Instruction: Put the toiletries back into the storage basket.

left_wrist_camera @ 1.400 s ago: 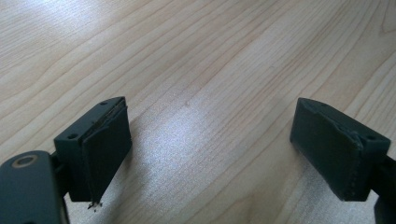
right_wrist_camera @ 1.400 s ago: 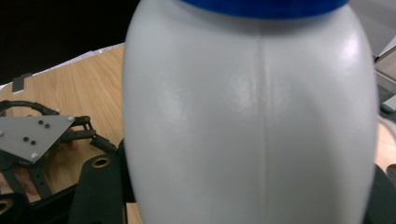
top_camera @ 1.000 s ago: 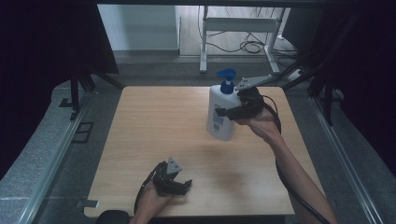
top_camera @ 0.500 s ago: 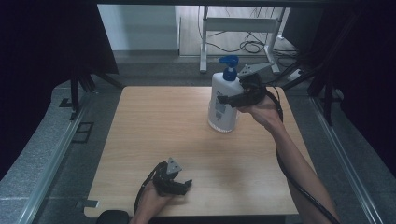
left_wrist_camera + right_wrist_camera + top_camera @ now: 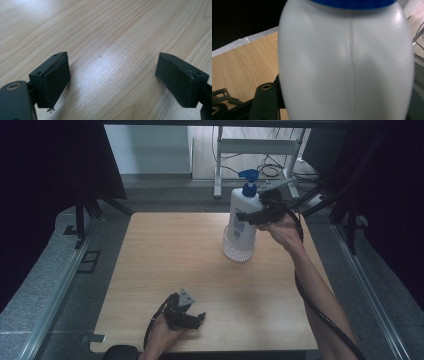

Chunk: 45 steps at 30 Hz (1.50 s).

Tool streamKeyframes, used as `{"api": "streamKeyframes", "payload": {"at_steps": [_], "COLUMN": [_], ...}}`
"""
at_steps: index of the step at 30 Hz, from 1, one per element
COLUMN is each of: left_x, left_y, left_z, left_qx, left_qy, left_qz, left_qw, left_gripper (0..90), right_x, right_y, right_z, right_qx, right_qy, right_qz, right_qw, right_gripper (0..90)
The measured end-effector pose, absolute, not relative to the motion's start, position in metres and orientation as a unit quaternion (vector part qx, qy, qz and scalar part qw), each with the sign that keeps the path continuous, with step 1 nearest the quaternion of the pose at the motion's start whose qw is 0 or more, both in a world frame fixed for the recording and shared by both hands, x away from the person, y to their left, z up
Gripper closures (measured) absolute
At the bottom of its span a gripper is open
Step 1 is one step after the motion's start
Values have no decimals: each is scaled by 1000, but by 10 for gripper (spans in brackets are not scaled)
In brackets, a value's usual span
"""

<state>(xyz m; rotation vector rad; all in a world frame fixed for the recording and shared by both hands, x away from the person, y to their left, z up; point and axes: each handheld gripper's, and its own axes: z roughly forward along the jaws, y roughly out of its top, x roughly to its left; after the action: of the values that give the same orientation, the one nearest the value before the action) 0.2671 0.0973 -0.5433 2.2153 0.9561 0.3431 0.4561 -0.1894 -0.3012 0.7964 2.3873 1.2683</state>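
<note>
The right tool (image 5: 248,216) has lifted the bottle (image 5: 242,220) higher.

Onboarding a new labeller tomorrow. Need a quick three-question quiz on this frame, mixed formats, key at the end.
1. True or false: the left tool is clamped on something.
2. Multiple choice: the white pump bottle is
A. lying flat on the wooden table
B. held upright by the right tool, its base just above the clear cup
C. held by the left tool
3. Fill in: the bottle's pump head is coloured ____.

Key
1. False: in the left gripper view its jaws stand wide apart over bare wood.
2. B
3. Blue
</note>
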Motion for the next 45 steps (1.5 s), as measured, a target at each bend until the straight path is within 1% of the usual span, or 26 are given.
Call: {"api": "streamKeyframes", "payload": {"at_steps": [7,18,33,45], "left_x": [267,267,267,267], "left_y": [97,97,97,97], "left_z": [-543,-543,-543,-543], "left_qx": [853,852,853,852], "left_qy": [369,369,369,370], "left_qz": [132,133,134,135], "left_qw": [345,345,345,345], "left_gripper": [117,117,117,117], "right_x": [467,485,507,514], "right_y": [-193,-195,-193,-195], "right_z": [-301,-312,-336,-365], "right_qx": [291,300,303,310], "right_qy": [831,828,829,831], "right_qz": [442,439,436,430], "right_qw": [171,178,174,167], "right_gripper": [375,374,375,375]}}
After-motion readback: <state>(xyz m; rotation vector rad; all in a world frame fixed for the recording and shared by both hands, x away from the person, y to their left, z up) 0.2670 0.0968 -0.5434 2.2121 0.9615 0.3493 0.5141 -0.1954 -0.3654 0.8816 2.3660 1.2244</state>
